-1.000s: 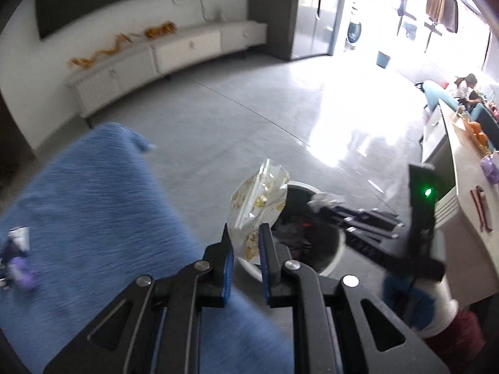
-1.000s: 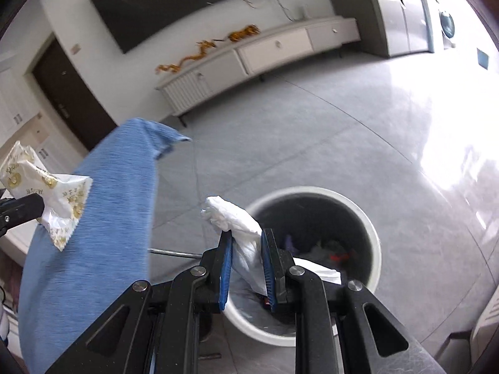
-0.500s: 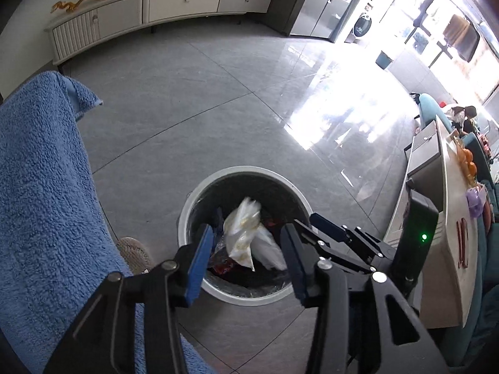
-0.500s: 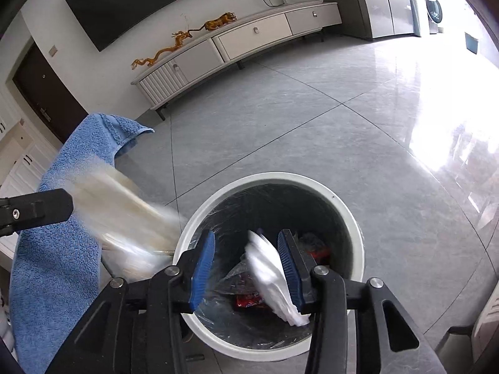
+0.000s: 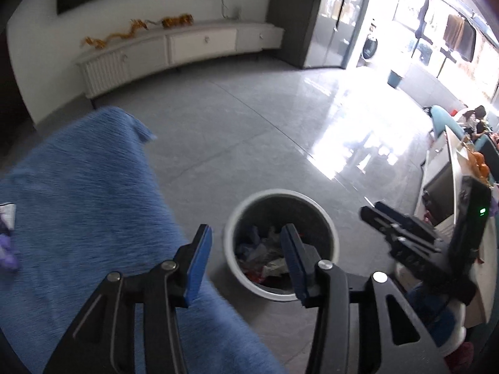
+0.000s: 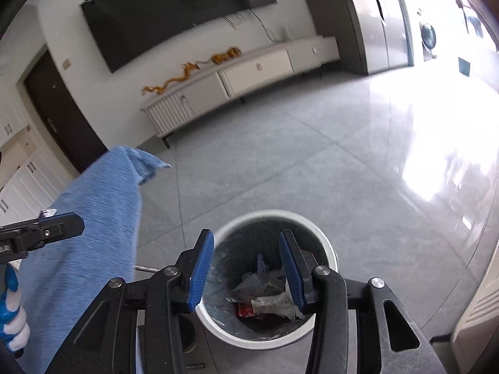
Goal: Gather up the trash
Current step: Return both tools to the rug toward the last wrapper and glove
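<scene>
Trash (image 6: pixel 265 296) lies in a heap at the bottom of the round white bin (image 6: pixel 324 243) on the grey tiled floor (image 6: pixel 312 171): crumpled clear and white wrappers, with a red scrap under them. In the left wrist view the same heap (image 5: pixel 265 258) shows inside the bin (image 5: pixel 327 221).

Both tongs hang over the bin with their blue-padded jaws parted and nothing between them. The left tongs (image 5: pixel 246 255) have just been opening, and the gap frames the near left part of the bin. The right tongs (image 6: pixel 246 265) have also just been opening, and their gap frames the bin's inside. From the left view the right tongs (image 5: pixel 383 218) reach in from the right, above the bin's right rim; from the right view the left tongs (image 6: pixel 65 224) come in from the left edge, over a blue towel (image 6: pixel 93 233), with a gloved hand (image 6: pixel 12 314) in blue and white below them.

The towel (image 5: pixel 87 212) covers a raised surface to the left of the bin. On its far left edge lie a purple thing (image 5: pixel 6 249) and a white scrap (image 5: pixel 7 215), both blurred. A long white cabinet (image 6: pixel 243 78) stands along the far wall.
</scene>
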`<state>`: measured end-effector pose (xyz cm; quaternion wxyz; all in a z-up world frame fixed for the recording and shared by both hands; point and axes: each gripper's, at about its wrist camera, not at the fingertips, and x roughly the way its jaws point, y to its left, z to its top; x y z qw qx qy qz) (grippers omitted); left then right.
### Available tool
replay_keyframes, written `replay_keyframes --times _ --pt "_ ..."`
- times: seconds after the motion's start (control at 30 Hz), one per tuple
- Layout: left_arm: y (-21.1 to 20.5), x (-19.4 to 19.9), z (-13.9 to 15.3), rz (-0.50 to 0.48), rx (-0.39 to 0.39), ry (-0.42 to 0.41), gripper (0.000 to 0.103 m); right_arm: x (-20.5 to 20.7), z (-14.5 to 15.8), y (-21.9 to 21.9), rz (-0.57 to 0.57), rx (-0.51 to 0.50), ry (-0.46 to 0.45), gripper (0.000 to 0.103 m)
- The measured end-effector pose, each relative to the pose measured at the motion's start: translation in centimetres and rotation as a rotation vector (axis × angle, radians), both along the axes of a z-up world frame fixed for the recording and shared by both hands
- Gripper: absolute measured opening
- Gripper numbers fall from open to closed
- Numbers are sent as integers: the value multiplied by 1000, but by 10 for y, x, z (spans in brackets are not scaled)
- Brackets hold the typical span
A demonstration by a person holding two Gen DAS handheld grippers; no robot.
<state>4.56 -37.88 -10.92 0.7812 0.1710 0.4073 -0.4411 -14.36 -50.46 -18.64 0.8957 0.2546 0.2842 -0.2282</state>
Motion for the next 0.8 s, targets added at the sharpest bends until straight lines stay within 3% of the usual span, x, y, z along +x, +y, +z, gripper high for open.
replay_keyframes --times 0.17,0.33,0.43,0.6,0.8 --pt "70 9 35 141 -45 -134 45 3 49 36 49 -103 -64 54" --pt "149 17 60 295 -63 -251 57 12 96 81 125 -182 -149 56" --pt "196 24 70 378 -80 -286 57 19 117 106 164 -224 -175 59" --pt "285 31 81 528 -116 -336 57 32 137 142 214 -278 -192 63" --pt "359 31 92 666 -137 -421 57 49 151 172 257 -302 -198 68"
